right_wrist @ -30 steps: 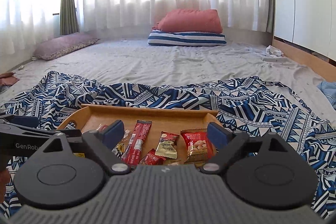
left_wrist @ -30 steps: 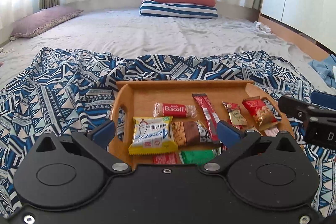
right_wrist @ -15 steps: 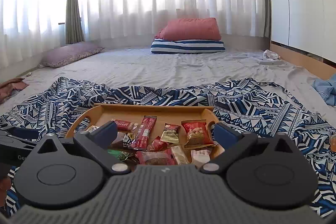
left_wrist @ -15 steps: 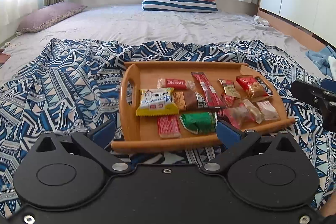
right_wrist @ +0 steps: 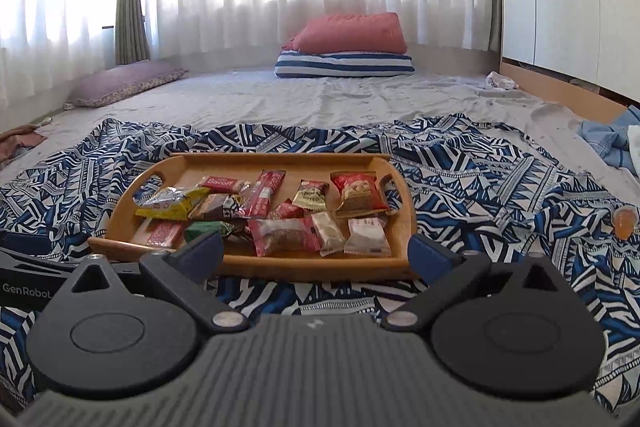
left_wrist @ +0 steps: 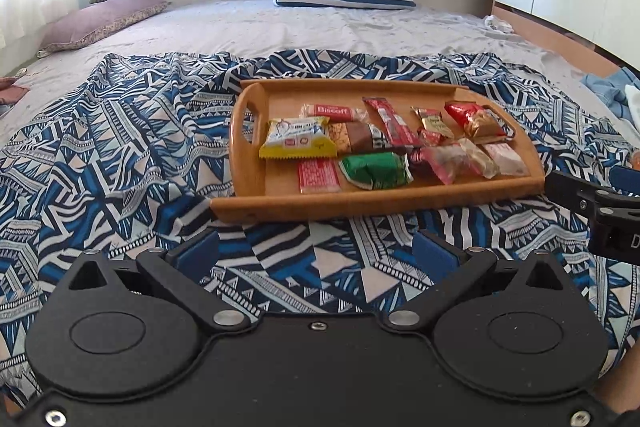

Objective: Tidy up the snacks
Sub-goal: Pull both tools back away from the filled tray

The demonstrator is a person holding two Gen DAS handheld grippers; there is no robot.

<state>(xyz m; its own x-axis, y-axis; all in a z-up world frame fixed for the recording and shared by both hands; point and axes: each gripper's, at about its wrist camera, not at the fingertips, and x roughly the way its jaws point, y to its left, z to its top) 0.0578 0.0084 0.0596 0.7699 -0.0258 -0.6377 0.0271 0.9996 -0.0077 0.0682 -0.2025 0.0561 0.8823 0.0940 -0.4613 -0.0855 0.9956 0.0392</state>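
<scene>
Oblong wooden tray [left_wrist: 400,205] of wrapped snacks [left_wrist: 376,169] on patterned blue blanket [left_wrist: 120,147], long axis crosswise, ahead of both. Left gripper [left_wrist: 316,251], right gripper [right_wrist: 316,251]: fingers spread, empty. Right sits nearer.

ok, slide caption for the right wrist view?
Open right gripper faces a wooden tray of wrapped snacks on a blue patterned blanket.

A big bed [right_wrist: 320,99] carried everything. On it lay a blue patterned blanket [left_wrist: 120,147], a purple pillow [right_wrist: 124,83], and a striped pillow [right_wrist: 344,63]. A wooden tray [left_wrist: 256,187] of snacks sat on the blanket.
</scene>
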